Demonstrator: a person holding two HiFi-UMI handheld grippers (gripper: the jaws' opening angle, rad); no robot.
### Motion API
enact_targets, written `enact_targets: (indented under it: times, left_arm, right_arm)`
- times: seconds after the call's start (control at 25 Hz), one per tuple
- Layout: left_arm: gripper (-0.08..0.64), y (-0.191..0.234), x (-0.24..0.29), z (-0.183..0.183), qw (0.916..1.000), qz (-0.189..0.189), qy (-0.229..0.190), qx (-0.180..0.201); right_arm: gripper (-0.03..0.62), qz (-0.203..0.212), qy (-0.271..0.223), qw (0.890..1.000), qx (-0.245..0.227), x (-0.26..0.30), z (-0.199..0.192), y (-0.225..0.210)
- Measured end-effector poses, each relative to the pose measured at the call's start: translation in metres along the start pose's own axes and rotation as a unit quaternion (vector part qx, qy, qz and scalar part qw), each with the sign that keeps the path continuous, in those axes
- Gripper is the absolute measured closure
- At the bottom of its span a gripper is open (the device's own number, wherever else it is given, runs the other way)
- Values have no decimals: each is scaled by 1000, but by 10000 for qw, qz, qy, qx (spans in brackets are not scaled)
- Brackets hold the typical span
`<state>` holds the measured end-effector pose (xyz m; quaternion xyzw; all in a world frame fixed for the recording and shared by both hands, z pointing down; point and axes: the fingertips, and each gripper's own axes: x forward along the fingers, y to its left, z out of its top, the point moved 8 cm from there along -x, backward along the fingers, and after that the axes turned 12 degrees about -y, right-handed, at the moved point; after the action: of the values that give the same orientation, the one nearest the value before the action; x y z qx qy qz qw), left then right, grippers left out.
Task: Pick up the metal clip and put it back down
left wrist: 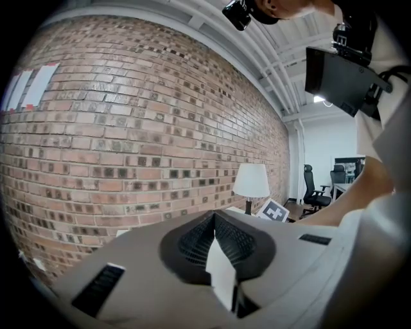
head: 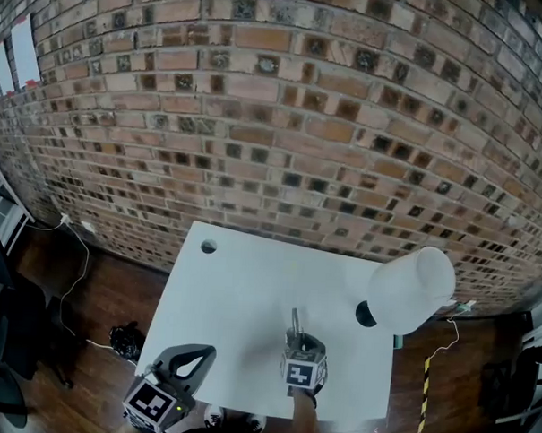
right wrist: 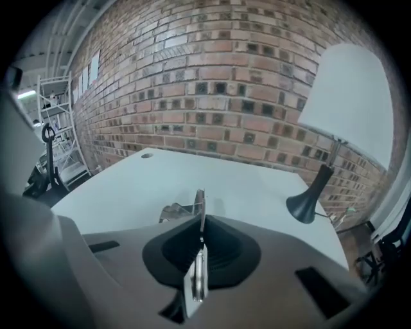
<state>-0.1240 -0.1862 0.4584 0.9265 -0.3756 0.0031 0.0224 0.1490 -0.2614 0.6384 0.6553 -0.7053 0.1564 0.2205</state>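
Metal clip (right wrist: 200, 204) is clamped edge-on in my right gripper (right wrist: 201, 223). Its fingers are clenched tight on it, and a folded bit of the clip sticks out to the left of the tips. In the head view I see it over the surface (head: 241, 291), near the middle of the near edge; I can't tell whether it touches. My left gripper (head: 202, 353) hangs off the near left corner, fingers pressed together on nothing. A white-shaded lamp (head: 409, 289) stands by the right edge.
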Motion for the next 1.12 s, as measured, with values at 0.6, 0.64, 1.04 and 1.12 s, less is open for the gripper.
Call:
enact_targets:
  times: [0.6,0.64,1.04,1.12]
  left_arm:
    - [569,-45,38,27,9979,-419,-403,301]
    - [569,-46,40,29,9973,-427,-480,351]
    - [569,-58,55,70,9939,-349,-970,401]
    - [570,-55,54,74,9923,-264,-1073,552]
  right_arm:
    - [607,163,-2277,9736,-20,-121,104,-59]
    - [607,185,-2410,9703,-62,-131,111,-62]
    - [607,229,-3599,9327,-91,-209,158,-64]
    - [607,269,-3758,9263,-61,-221,163,-60]
